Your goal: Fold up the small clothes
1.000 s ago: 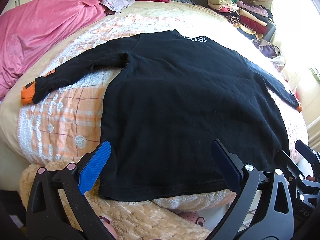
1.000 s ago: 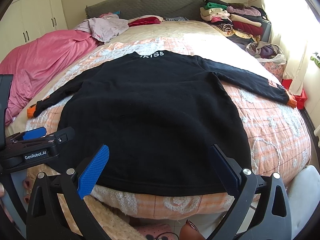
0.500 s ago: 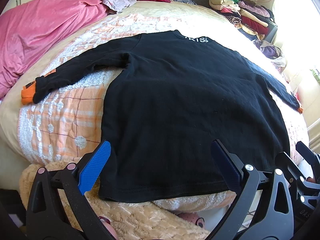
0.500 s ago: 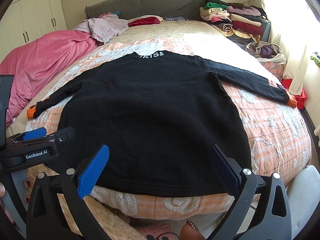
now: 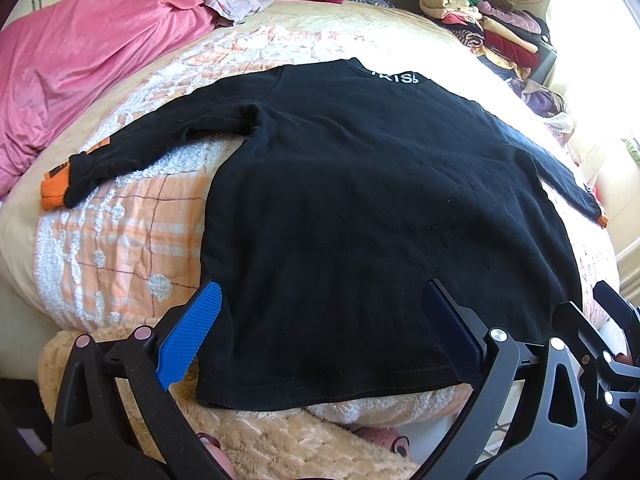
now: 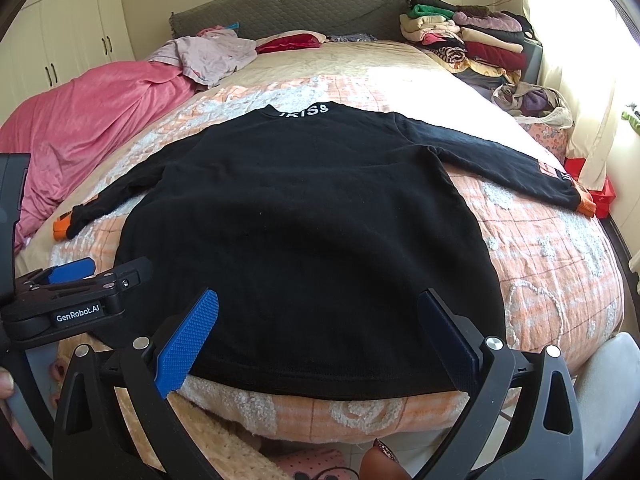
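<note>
While both tools hover at the foot of the bed, nothing is grasped: the left gripper has its jaws spread wide over the hem, and the right gripper is released in the same way, with only air and cloth showing between its blue pads. Just beyond them lies the black sweater, flat on its front or back on the orange-checked quilt, its hem at the near edge of the bed above a fluffy beige blanket. Both sleeves run straight out to the sides, the left sleeve ending in an orange cuff and the right sleeve reaching toward the window side. At the far end the collar with white lettering points to the headboard.

Judging by this, the spreading and smoothing is done, but no fold has been made; the sleeves, the sides and the final halving are all left. Further off sit a pink duvet on the left and a pile of folded clothes in the far right corner.

Compared with a second ago, almost nothing differs: the sweater lies the same, and both grippers have kept open, drifting only very slightly.
</note>
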Motion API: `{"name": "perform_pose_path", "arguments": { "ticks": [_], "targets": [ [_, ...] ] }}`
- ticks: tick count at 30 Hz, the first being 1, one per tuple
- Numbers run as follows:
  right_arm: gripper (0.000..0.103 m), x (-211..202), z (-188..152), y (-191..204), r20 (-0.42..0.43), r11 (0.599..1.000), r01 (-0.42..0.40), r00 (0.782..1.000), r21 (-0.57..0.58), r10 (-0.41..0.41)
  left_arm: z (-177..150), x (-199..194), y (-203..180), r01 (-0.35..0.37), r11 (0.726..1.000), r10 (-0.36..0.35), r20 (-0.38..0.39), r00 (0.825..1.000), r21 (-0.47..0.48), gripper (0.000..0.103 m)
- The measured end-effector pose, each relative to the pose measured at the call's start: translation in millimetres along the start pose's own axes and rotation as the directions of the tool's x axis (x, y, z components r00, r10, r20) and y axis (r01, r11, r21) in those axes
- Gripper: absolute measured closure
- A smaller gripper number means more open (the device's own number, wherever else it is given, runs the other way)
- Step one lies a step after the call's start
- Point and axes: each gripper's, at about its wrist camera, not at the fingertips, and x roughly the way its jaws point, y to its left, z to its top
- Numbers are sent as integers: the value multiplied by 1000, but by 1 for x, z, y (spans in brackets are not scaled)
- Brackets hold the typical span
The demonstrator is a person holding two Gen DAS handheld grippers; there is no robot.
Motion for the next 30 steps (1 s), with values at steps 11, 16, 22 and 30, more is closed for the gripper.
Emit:
{"name": "perform_pose_path", "arguments": {
  "ticks": [11, 16, 22, 30],
  "targets": [
    [4, 3, 14, -2, 13, 1000, 15, 1000, 2, -15, 19, 8, 4, 22, 1000, -22, -2, 1000, -9, 9],
    [4, 9, 23, -3, 13, 1000, 18, 1000, 0, -18, 30, 14, 4, 27, 1000, -27, -6, 1000, 0, 9],
    [4, 21, 35, -11, 10, 1000, 8, 1000, 20, -8, 47, 19, -1, 51, 999, -51, -2, 999, 13, 9],
    [4, 34, 57, -33, 19, 998, 28, 999, 64, -29, 76, 34, -13, 60, 998, -59, -16, 998, 35, 9]
  ]
}}
